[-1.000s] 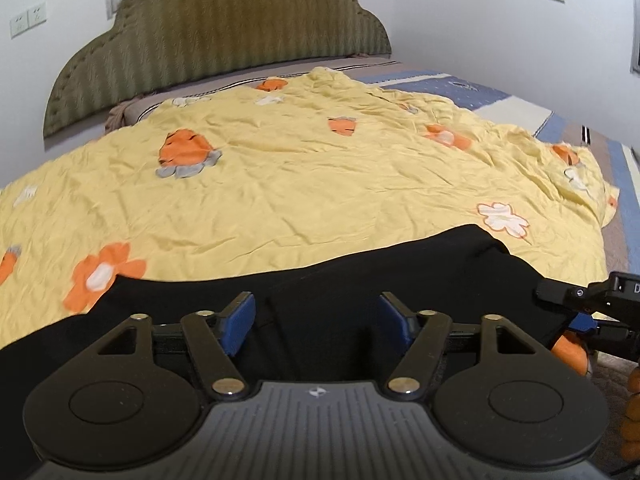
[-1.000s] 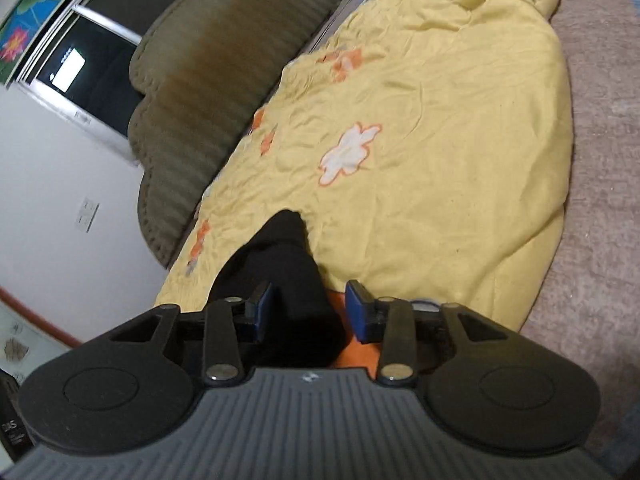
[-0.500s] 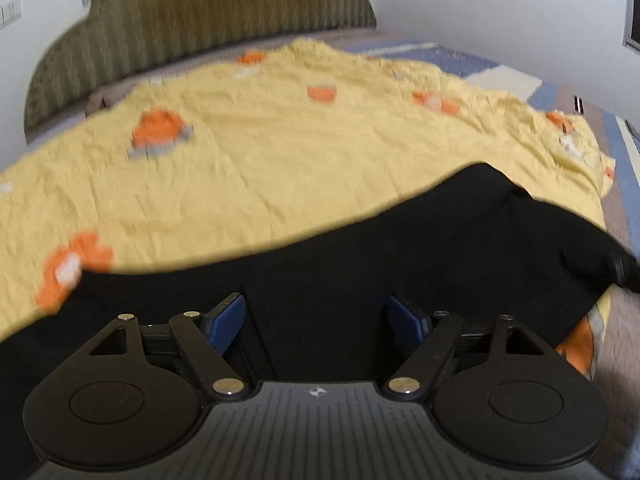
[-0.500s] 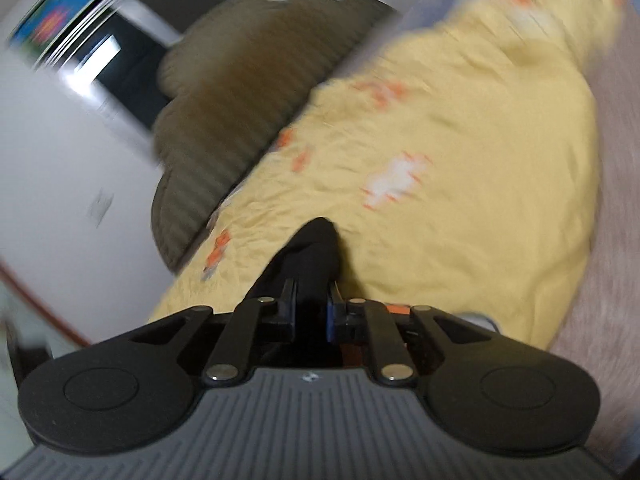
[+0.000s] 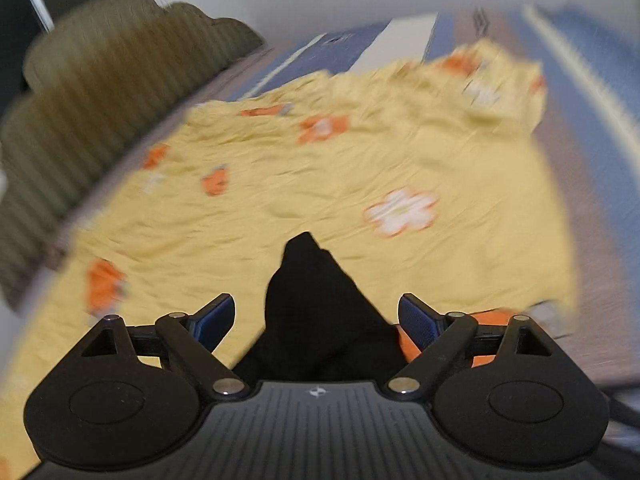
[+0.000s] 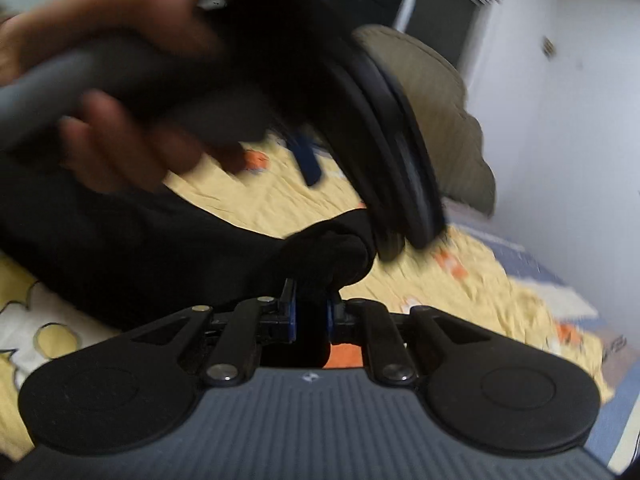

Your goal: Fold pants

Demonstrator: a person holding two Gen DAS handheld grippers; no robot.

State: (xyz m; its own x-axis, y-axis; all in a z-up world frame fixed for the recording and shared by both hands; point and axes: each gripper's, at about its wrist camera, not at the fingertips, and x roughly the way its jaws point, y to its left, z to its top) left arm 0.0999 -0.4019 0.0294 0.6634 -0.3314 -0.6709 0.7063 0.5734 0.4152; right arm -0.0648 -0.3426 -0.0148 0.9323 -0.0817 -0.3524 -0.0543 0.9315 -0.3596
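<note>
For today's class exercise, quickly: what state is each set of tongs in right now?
Left tongs: open, black pants between them, unpinched.
Right tongs: closed on the pants.

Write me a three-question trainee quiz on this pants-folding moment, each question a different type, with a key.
1. True or false: the right tool is clamped on the black pants.
2. Multiple choice: how does the left tool stand? A) shut on black cloth B) jaws wide apart, cloth lying between the pads untouched C) out of view
3. Fill in: the pants lie on a yellow ____ printed with orange and white flowers.

Key: 1 true. 2 B. 3 blanket. The right tool's jaws have just closed onto a bunched fold of the pants, while the left tool's have been opening.
</note>
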